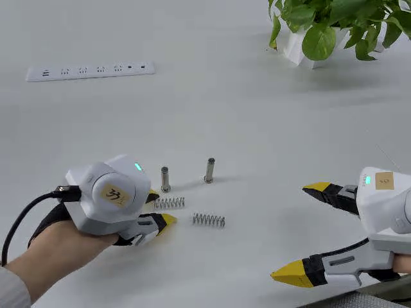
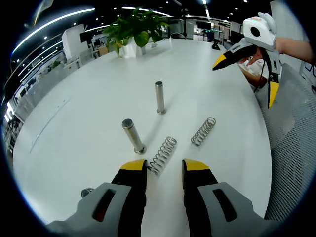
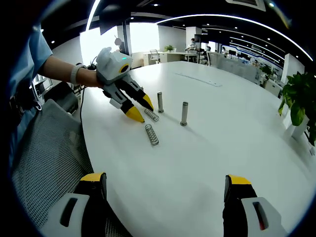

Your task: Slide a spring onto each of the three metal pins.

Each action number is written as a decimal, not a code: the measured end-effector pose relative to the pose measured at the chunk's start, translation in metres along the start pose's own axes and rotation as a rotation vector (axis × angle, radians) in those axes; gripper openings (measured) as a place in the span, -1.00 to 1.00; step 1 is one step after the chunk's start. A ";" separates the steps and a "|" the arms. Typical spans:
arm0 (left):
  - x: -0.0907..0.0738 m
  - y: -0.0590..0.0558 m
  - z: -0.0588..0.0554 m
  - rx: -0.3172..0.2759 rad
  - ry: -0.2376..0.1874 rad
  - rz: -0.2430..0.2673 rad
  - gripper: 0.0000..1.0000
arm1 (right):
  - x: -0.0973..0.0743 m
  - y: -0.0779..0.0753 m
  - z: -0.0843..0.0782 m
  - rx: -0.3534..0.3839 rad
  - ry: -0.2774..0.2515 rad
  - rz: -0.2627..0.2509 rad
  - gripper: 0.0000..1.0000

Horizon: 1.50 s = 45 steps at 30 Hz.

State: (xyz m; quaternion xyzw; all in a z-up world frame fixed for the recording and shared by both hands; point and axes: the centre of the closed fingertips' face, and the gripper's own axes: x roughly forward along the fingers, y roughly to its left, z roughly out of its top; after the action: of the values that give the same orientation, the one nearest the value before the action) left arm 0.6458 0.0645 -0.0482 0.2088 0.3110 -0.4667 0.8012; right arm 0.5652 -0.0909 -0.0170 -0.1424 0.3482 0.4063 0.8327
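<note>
- I am holding the left gripper (image 2: 164, 167) low over the white table (image 2: 89, 98), its two jaws standing apart and clamping nothing.
- The nearer spring (image 2: 163, 154) is lying flat on the table, its near end reaching into the mouth of the gap between my yellow fingertips (image 2: 134, 165); I cannot tell whether it is touching one.
- The second spring (image 2: 203, 131) is lying flat farther ahead and off to one side, apart from the first.
- One pin (image 2: 133, 136) is standing upright just beside the nearer spring; the other pin (image 2: 159, 97) is standing upright beyond it.
- I am holding the right gripper (image 1: 302, 231) with its jaws spread wide and nothing between them, well apart from both springs and pins.
</note>
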 end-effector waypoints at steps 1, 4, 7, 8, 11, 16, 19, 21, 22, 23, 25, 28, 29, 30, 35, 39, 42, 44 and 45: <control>0.000 0.000 0.000 0.001 0.007 0.000 -0.52 | 0.000 0.000 0.000 -0.002 -0.001 0.000 0.99; 0.000 -0.001 0.000 0.012 0.021 -0.002 -0.52 | 0.001 0.000 0.000 0.000 -0.002 0.001 0.99; 0.000 -0.002 -0.001 0.015 0.037 -0.011 -0.58 | 0.000 0.000 0.000 0.000 0.002 0.002 0.99; 0.001 -0.002 -0.001 0.016 0.040 -0.013 -0.59 | 0.000 0.001 -0.001 0.000 0.002 0.002 0.99; 0.001 -0.003 -0.002 0.003 0.050 -0.021 -0.62 | 0.000 0.001 -0.001 0.004 0.001 0.003 0.99; 0.001 -0.004 -0.003 -0.001 0.060 -0.025 -0.71 | 0.000 0.002 -0.001 0.006 -0.001 0.003 0.99; 0.001 -0.005 -0.003 0.005 0.073 -0.031 -0.76 | -0.001 0.002 -0.002 0.007 -0.001 0.002 0.99; 0.000 -0.005 -0.003 0.022 0.083 -0.030 -0.77 | -0.001 0.002 -0.002 0.007 -0.001 0.002 0.99; 0.000 -0.006 -0.003 0.025 0.087 -0.033 -0.78 | -0.001 0.002 -0.002 0.008 -0.003 0.003 0.99; 0.000 -0.008 -0.004 0.026 0.098 -0.043 -0.81 | -0.001 0.002 -0.002 0.009 -0.003 0.003 0.99; -0.001 -0.008 -0.004 0.047 0.109 -0.044 -0.83 | -0.001 0.002 -0.002 0.008 -0.003 0.002 0.99; -0.001 -0.008 -0.004 0.056 0.126 -0.046 -0.85 | -0.001 0.003 -0.002 0.010 -0.003 0.003 0.99; -0.001 -0.008 -0.004 0.059 0.128 -0.047 -0.85 | -0.001 0.004 -0.002 0.009 -0.004 0.003 0.99; -0.001 -0.009 -0.005 0.058 0.131 -0.048 -0.86 | -0.001 0.004 -0.002 0.009 -0.006 0.002 0.99; -0.001 -0.008 -0.005 0.039 0.143 -0.047 -0.85 | -0.001 0.005 -0.002 0.012 -0.007 0.002 0.98; -0.001 -0.008 -0.005 0.018 0.151 -0.043 -0.86 | 0.000 0.006 -0.002 0.012 -0.009 0.005 0.98; -0.001 -0.008 -0.005 0.023 0.155 -0.042 -0.86 | 0.001 0.008 0.000 0.011 -0.013 0.008 0.98; -0.001 -0.008 -0.005 0.022 0.153 -0.038 -0.86 | 0.002 0.009 0.001 0.010 -0.014 0.009 0.98; -0.002 -0.009 -0.005 0.027 0.150 -0.035 -0.86 | 0.002 0.009 0.002 0.009 -0.017 0.010 0.98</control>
State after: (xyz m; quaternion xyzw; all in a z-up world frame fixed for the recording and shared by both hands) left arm 0.6356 0.0650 -0.0511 0.2486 0.3673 -0.4679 0.7644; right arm 0.5594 -0.0832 -0.0168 -0.1334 0.3438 0.4098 0.8343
